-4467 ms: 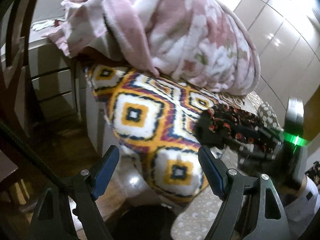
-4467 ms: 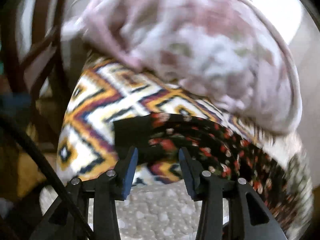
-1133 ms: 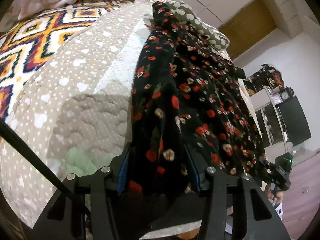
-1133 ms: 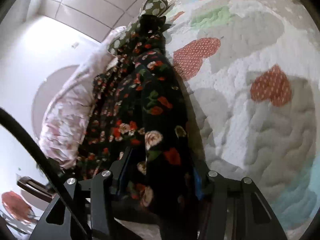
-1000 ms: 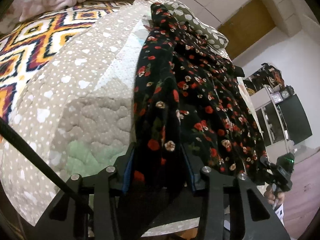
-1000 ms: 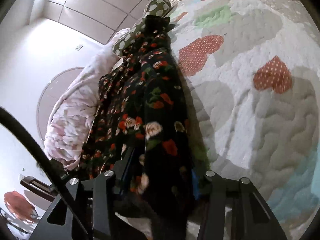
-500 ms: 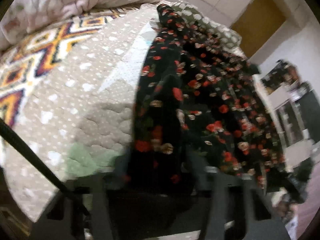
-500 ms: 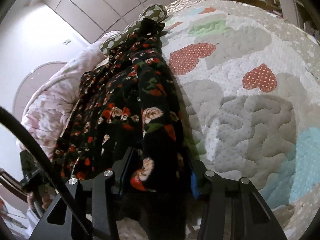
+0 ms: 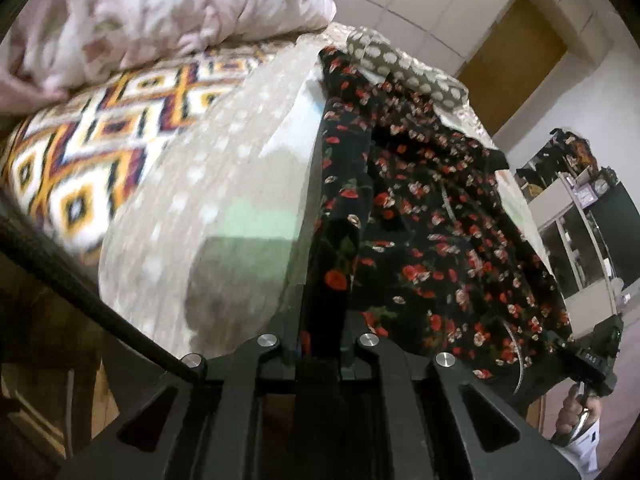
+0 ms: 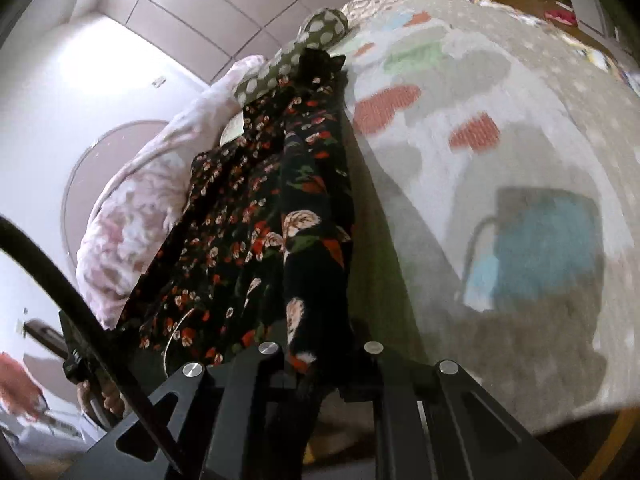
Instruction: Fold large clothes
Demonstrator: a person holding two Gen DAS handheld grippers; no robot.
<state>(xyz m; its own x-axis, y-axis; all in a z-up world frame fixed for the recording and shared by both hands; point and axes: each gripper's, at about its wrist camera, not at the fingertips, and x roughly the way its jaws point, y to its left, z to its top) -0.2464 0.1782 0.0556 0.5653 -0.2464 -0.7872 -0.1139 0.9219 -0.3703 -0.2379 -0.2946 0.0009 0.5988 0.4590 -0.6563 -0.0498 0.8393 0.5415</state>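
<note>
My left hand-held gripper (image 9: 320, 344) and right hand-held gripper (image 10: 320, 356) are each closing on an edge of the black floral dress (image 9: 432, 216), which lies stretched along the bed (image 9: 224, 184).

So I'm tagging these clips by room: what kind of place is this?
Most likely a bedroom: a bed under a heart-patterned quilt, a spotted pillow near its far end, and a pink fleece blanket heaped alongside.
</note>
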